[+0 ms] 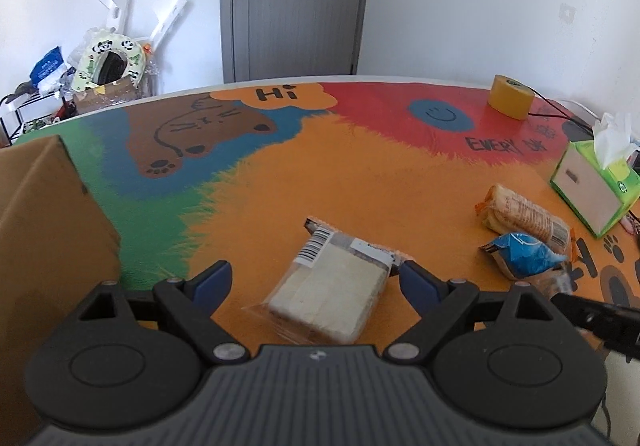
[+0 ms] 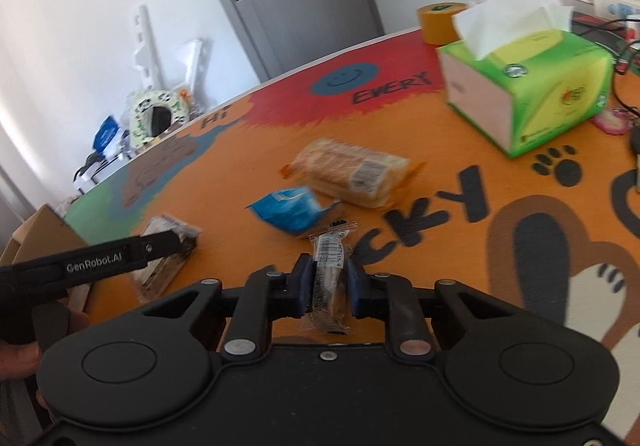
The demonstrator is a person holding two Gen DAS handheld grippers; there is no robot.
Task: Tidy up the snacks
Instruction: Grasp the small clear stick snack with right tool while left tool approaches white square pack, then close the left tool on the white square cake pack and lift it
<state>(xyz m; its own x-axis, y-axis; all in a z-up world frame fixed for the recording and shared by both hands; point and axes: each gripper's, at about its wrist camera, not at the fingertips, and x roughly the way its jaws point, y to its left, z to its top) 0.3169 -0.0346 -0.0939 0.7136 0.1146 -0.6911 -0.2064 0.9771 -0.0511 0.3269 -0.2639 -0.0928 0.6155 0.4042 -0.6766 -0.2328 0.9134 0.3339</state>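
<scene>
Right gripper [image 2: 327, 278] fingers clamped on a clear-wrapped snack bar [image 2: 329, 278] mid-counter. Left gripper [image 1: 316, 278] fingers wide apart, straddling a wrapped sandwich [image 1: 336, 286]. Colourful cartoon counter [image 1: 360, 174]; tissue box [image 2: 532, 86] toward its far right edge; grey door [image 1: 296, 2].

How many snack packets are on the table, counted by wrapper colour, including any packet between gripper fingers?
Clear wrapper, pale sandwich: 1
Clear wrapper, small dark snack, pinched in the right gripper: 1
Orange wrapper, bread: 1
Blue wrapper: 1
Total: 4
</scene>
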